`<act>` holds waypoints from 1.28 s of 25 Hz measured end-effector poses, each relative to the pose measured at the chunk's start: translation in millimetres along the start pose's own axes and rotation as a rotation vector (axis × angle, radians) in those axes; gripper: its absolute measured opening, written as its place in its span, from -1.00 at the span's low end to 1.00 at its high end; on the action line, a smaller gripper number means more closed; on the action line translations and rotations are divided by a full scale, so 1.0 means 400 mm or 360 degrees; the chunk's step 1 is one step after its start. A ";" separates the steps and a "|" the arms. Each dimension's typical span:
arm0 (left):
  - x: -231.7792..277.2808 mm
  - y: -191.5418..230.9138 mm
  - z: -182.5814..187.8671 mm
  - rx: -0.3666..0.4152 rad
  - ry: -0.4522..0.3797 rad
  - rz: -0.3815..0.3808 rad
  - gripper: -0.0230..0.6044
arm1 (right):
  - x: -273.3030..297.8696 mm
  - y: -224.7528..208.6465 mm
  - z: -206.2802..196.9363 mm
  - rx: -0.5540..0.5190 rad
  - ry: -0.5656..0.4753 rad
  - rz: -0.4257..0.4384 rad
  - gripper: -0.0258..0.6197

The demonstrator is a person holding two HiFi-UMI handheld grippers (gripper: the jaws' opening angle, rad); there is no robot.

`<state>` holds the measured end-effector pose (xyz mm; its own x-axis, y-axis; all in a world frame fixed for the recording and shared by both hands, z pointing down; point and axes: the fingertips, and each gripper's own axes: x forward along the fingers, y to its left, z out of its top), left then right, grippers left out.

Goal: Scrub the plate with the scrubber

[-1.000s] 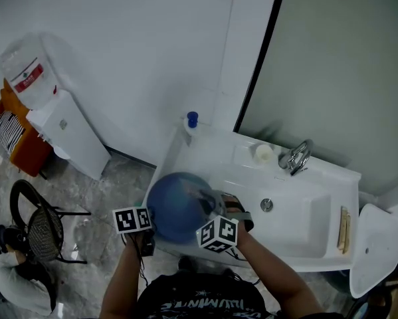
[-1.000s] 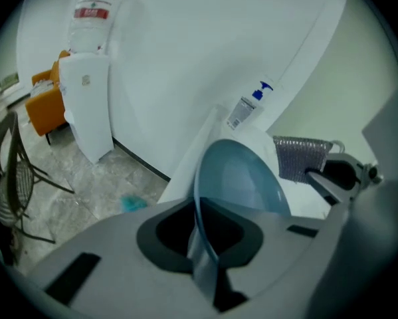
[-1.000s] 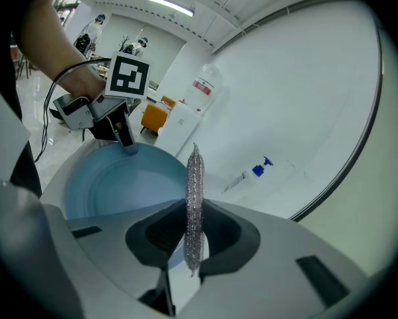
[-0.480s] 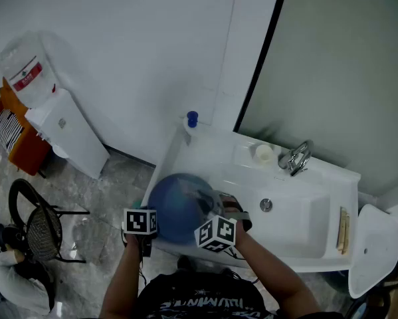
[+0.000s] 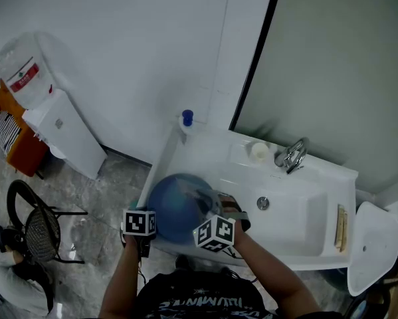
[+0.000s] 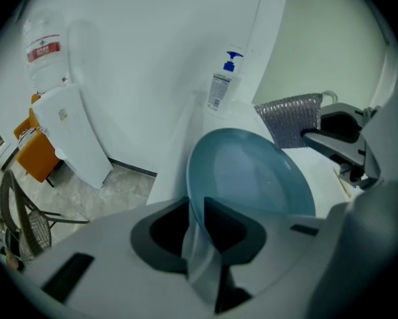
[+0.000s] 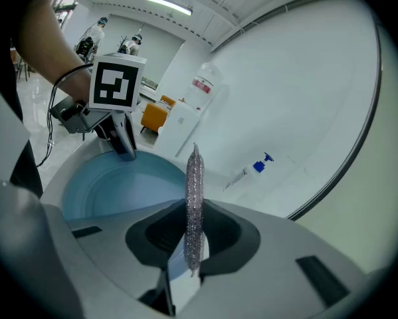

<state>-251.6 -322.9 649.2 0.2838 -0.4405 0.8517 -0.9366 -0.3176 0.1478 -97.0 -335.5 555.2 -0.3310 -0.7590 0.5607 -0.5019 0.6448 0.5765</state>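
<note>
Change since a second ago: the left gripper (image 6: 197, 211) has shifted inward along the rim, so its marker cube now sits nearer the right one. The blue plate (image 5: 179, 205) stays where it was, over the left end of the sink (image 5: 305, 205).

Plate: tilted up on edge, eating face turned toward the right gripper (image 7: 193, 224). It looks like rigid glazed or plastic ware. My judgement is that it is stiff, moderately light and slick, more so once wet. If ceramic, it could chip against the basin.

The only sensible hold is the rim, and that is where the left jaws sit, one pad on each face. Those jaws are opening. The rim still fills the gap and both pads look to be on it, so I log a loosening grip, not a release. A slick plate on edge could rotate or slide out if this goes further.

Scrubber (image 7: 194, 191): silver mesh pad, soft and springy, seen edge-on and pinched firmly between the right jaws, standing well proud of them. It is close to the plate's face. I cannot confirm contact.

Further out: a pump bottle (image 5: 186, 120) on the sink's back left corner, the faucet (image 5: 290, 156) at the rear, and a water dispenser (image 5: 52, 118) against the wall on the left.
</note>
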 end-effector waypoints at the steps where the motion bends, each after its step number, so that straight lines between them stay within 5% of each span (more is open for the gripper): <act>1: -0.003 0.003 0.003 -0.0013 -0.0017 0.0003 -0.71 | -0.001 -0.002 -0.002 0.0007 -0.0001 -0.0002 -0.69; 16: -0.179 -0.015 0.108 -0.0211 -0.0490 0.0008 -0.63 | -0.085 -0.054 0.010 0.0139 -0.0169 -0.0025 -0.69; 32: -0.272 -0.183 -0.007 -0.0397 -0.0701 0.0184 -0.87 | -0.227 -0.022 -0.058 0.0078 -0.0337 0.0111 -0.69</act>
<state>-214.5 -249.3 547.2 0.1846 -0.7895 0.5854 -0.9723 -0.0596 0.2262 -43.9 -270.2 513.0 -0.5242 -0.7180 0.4580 -0.5083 0.6952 0.5082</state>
